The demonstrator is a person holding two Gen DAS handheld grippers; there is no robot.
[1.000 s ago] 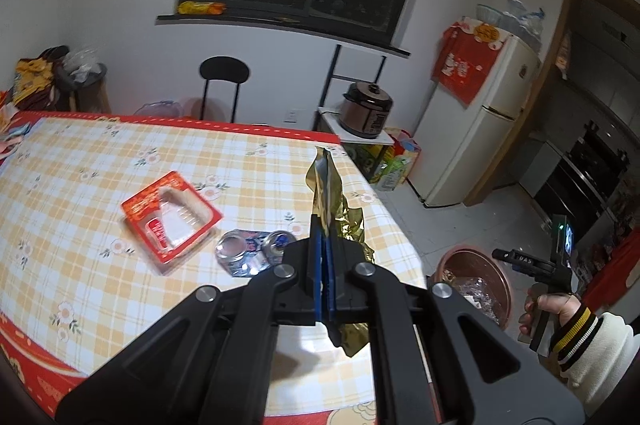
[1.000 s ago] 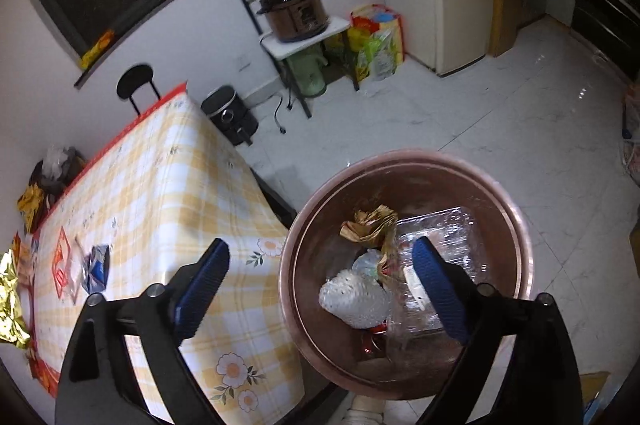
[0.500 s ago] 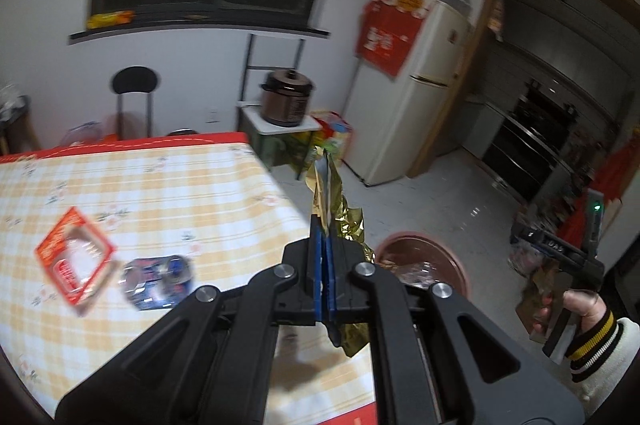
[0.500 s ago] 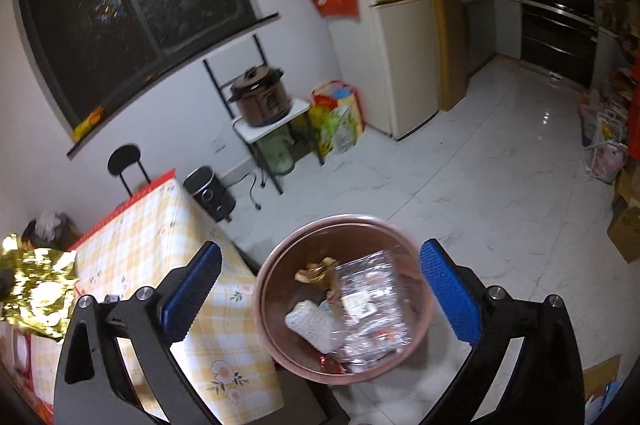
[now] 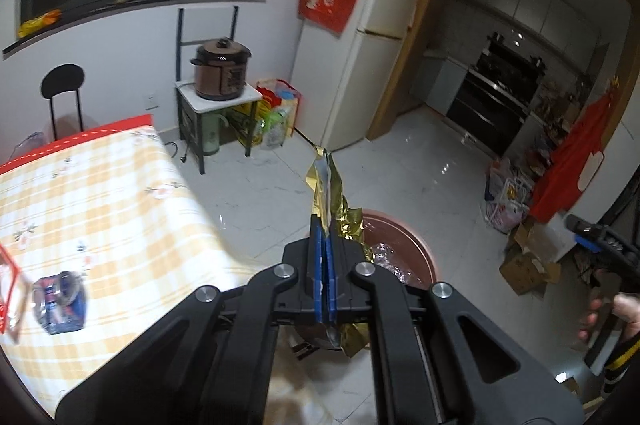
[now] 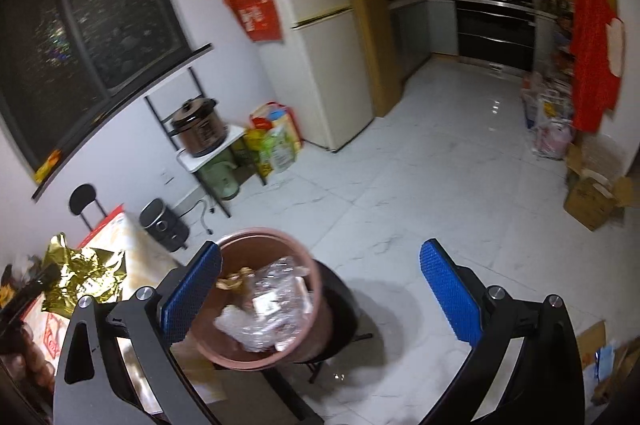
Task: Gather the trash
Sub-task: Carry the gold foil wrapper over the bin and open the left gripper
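Observation:
My left gripper (image 5: 325,229) is shut on a crumpled gold foil wrapper (image 5: 334,199), which sticks up past the blue pads and hangs just in front of the brown trash bin (image 5: 404,237). The same gold foil wrapper (image 6: 82,275) shows at the left of the right wrist view, beside the table edge. My right gripper (image 6: 320,289) stands open and empty, above and to the right of the trash bin (image 6: 240,355), which holds clear plastic packaging (image 6: 272,305) and other scraps. A flattened blue and silver wrapper (image 5: 60,301) and a red packet (image 5: 8,289) lie on the checked tablecloth (image 5: 100,209).
A rice cooker (image 5: 220,69) stands on a small shelf by the wall, with bags (image 5: 276,121) beside it and a white fridge (image 5: 356,57) further right. Cardboard boxes (image 6: 596,197) lie on the tiled floor at the right. A black chair (image 5: 62,93) stands behind the table.
My left gripper has swung right with the foil, off the table and toward the bin. My right gripper has risen and drawn away to the right of the bin.

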